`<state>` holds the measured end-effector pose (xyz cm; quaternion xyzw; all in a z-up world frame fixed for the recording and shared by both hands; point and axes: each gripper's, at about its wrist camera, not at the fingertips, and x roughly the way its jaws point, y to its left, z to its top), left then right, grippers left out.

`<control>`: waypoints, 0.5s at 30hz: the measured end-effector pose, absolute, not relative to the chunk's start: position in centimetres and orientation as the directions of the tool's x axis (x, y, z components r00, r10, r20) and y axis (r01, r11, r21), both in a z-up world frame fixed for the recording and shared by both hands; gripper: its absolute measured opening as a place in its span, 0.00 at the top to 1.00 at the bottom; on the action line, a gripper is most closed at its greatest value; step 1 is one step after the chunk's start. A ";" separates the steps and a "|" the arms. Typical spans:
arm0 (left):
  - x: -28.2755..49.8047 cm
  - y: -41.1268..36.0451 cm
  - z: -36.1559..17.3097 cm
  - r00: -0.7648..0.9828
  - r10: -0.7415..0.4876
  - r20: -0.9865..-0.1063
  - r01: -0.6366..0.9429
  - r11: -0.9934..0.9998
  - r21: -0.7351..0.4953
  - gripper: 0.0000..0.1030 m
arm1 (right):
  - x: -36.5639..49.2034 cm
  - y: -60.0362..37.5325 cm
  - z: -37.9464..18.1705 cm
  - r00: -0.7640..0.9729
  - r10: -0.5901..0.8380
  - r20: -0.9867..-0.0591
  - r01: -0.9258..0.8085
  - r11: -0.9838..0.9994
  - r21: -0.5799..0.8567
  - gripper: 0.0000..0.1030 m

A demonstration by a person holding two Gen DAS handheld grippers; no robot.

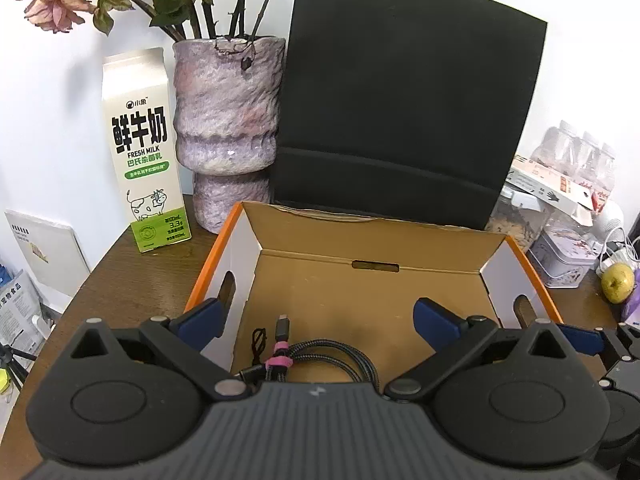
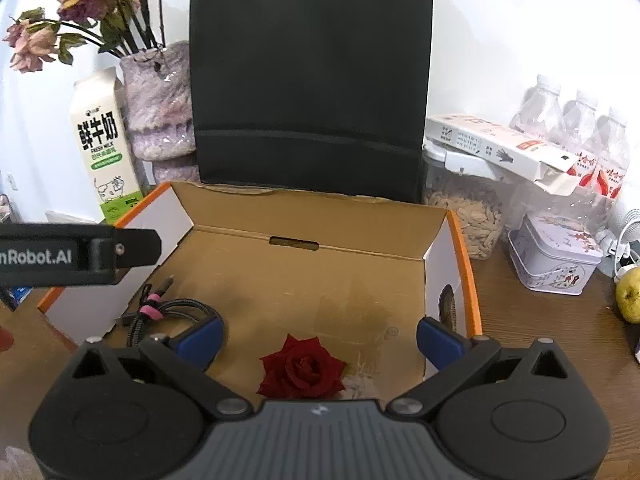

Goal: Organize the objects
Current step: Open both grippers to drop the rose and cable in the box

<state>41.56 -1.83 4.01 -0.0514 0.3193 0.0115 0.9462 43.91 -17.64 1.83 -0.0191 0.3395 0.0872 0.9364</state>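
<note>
An open cardboard box (image 1: 360, 248) with orange edges sits on the wooden desk; it also shows in the right wrist view (image 2: 304, 216). A coiled black cable (image 1: 320, 356) with pink ties lies on the box floor at its near left, also seen from the right wrist (image 2: 172, 312). A red rose head (image 2: 302, 368) lies on the box floor near the front. My left gripper (image 1: 318, 320) is open and empty above the cable. My right gripper (image 2: 320, 338) is open and empty, just above the rose. The left gripper's body (image 2: 80, 256) shows at the left of the right wrist view.
A milk carton (image 1: 144, 152), a purple vase (image 1: 228, 128) with dried roses and a black paper bag (image 1: 400, 100) stand behind the box. To the right are a tin (image 2: 556, 256), a jar (image 2: 472, 208), water bottles (image 2: 580, 140), a flat carton (image 2: 500, 148) and a pear (image 2: 630, 296).
</note>
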 end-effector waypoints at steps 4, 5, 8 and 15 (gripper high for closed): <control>40.8 -1.9 4.3 0.795 -0.015 -0.606 -0.053 0.994 -0.094 0.00 | 43.1 -17.7 2.4 0.761 0.149 -0.631 -0.175 0.984 0.022 0.00; 40.5 -1.9 4.4 0.795 -0.015 -0.606 -0.054 0.994 -0.095 0.00 | 42.8 -17.7 2.5 0.763 0.149 -0.629 -0.174 0.985 0.022 0.00; 39.7 -1.9 4.8 0.799 -0.020 -0.600 -0.046 0.994 -0.095 0.00 | 42.0 -17.7 2.9 0.767 0.151 -0.623 -0.175 0.984 0.024 0.00; 37.7 -1.7 6.0 0.809 -0.029 -0.587 -0.042 0.993 -0.107 0.00 | 39.7 -17.6 4.0 0.779 0.155 -0.607 -0.181 0.983 0.020 0.00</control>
